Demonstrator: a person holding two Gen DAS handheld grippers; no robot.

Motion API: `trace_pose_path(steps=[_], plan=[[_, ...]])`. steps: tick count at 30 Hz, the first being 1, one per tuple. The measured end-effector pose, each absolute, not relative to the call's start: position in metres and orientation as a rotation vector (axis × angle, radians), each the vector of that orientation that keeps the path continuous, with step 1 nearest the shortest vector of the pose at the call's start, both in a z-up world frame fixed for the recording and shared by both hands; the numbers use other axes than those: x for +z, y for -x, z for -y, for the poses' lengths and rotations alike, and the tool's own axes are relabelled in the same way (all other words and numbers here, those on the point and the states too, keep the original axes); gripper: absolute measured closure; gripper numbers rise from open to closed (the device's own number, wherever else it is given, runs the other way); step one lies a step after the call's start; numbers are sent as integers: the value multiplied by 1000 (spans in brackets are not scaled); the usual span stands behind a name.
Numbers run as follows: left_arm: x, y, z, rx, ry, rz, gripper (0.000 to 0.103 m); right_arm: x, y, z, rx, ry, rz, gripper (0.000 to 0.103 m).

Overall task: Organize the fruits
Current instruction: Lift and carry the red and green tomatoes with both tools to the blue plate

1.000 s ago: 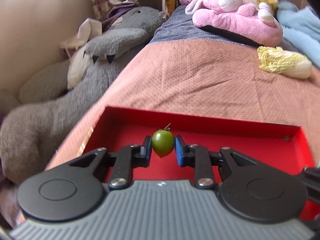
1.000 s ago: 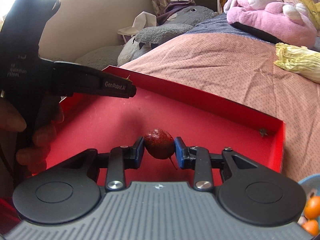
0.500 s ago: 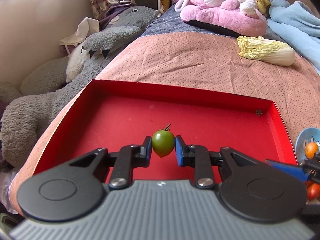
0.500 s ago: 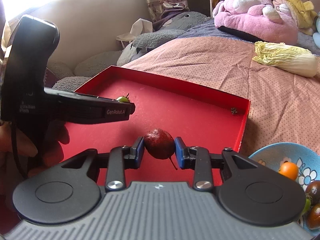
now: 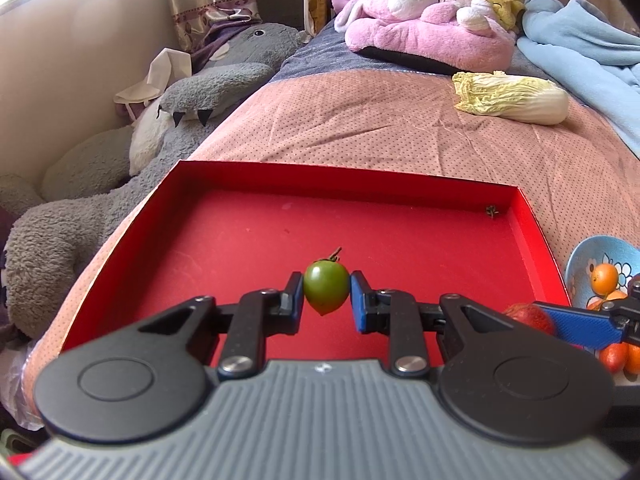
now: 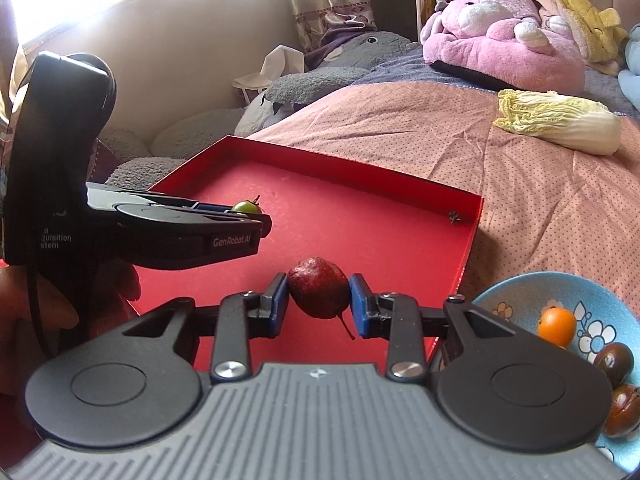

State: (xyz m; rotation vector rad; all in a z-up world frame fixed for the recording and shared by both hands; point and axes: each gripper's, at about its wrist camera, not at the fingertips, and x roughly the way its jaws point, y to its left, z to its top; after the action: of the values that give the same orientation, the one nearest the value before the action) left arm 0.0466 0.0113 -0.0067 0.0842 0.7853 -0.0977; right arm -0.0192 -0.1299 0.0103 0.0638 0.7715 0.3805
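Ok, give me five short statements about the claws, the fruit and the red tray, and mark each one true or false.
1. The left claw grips a green tomato. True.
2. The right claw is open with nothing in it. False: it is shut on a dark red fruit with a stem.
3. Both held fruits are over the red tray. True.
4. The blue flowered bowl holds no fruit. False: an orange fruit and dark brown ones lie in it.
5. The napa cabbage lies inside the tray. False: it lies on the pink bedspread, beyond the tray.
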Motion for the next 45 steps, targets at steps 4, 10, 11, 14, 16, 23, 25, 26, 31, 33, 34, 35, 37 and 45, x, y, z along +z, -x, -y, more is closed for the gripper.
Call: trace_pose_path(steps=[4,10,11,14,16,23,25,26,31,33,34,35,37,45], plan=[[-6,-43,-8,-113,-92,-778,75,12,25,140,364,-76,-771,65],[-6,-36,-2,-137,-104,-768,75,15,33,156,331,-91,-761,65],[-6,-35,-2,-138,-106,-766,75,15,35,160,324,-94,-759,65],[-5,-35,-1,-142,-102,-763,75,16,37,171,299,-102,-754,65],[-5,-34,-1,-142,-100,-761,75,16,39,180,279,-105,-752,65],[-4,-31,-1,-154,-102,-756,75,13,49,214,199,-126,-752,65],[-4,-31,0,-157,-103,-756,75,11,52,224,171,-134,-752,65],[-4,-31,1,-158,-105,-756,75,11,53,229,158,-136,-752,65],[-3,-30,3,-163,-104,-751,75,6,54,251,96,-138,-749,65],[-2,-29,4,-167,-107,-747,75,3,53,256,76,-130,-753,65],[-1,-28,5,-170,-111,-744,75,1,52,259,66,-132,-755,65],[0,-27,7,-173,-115,-740,75,-1,52,261,59,-135,-758,65],[1,-26,10,-181,-121,-733,75,-6,51,265,50,-134,-769,65],[6,-20,22,-213,-130,-724,75,-14,52,273,34,-147,-781,63]])
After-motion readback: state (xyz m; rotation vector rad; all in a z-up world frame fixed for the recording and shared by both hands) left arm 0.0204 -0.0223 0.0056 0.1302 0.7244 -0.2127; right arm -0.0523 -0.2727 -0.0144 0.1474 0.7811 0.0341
